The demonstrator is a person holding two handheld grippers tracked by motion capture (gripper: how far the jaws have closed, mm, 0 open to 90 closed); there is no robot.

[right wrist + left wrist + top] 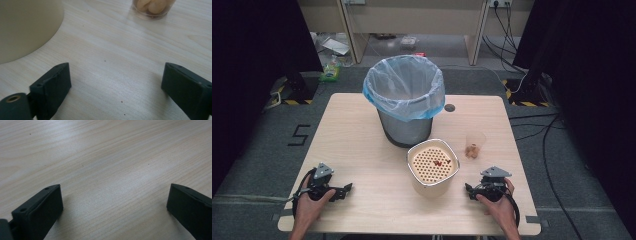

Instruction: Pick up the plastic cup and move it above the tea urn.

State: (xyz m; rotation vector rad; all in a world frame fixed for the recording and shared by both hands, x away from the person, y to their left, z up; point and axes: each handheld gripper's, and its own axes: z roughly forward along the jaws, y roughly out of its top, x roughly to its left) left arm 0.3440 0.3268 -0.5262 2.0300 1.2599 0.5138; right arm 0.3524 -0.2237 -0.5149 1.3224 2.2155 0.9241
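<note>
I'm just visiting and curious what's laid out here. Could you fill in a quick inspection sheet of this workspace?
Surface: light wooden table, bare where the tools rest.
Job's things: cream container with a perforated insert; clear cup holding pale pieces; bin lined with a blue bag.
Clutter: nothing seen on the table.
Grippers: left tool and right tool both rest on the table, jaws open, nothing between them.
Cables: one trails from each tool; more lie on the floor at right.
Surroundings: grey floor, dark curtains on both sides, scattered items behind the table.
</note>
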